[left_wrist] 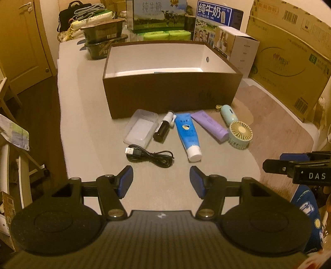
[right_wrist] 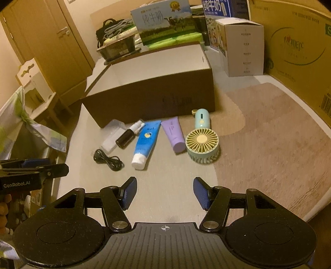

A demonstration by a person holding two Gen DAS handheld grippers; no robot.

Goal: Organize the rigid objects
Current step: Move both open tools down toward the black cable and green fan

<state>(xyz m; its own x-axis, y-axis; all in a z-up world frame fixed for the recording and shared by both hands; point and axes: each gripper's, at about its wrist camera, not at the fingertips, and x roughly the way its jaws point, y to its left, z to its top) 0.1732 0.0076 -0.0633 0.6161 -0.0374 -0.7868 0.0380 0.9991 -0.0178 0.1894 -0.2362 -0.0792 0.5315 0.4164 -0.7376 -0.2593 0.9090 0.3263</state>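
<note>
A brown open box (left_wrist: 171,95) (right_wrist: 149,97) with a white inside stands on the table. In front of it lie a clear plastic case (left_wrist: 141,128) (right_wrist: 112,136), a small black spray bottle (left_wrist: 163,128) (right_wrist: 128,136), a blue tube (left_wrist: 188,136) (right_wrist: 145,142), a purple tube (left_wrist: 211,126) (right_wrist: 174,134), a mint handheld fan (left_wrist: 238,130) (right_wrist: 202,142) and a black USB cable (left_wrist: 151,157) (right_wrist: 108,159). My left gripper (left_wrist: 161,182) is open and empty, short of the cable. My right gripper (right_wrist: 165,192) is open and empty, short of the tubes.
Cardboard cartons (left_wrist: 289,51) (right_wrist: 300,47) line the right side. A white carton (right_wrist: 242,47), milk boxes (left_wrist: 159,14) and stacked black trays (left_wrist: 103,39) stand behind the box. The table's left edge (left_wrist: 62,124) drops to the floor. A door (right_wrist: 51,41) is at the far left.
</note>
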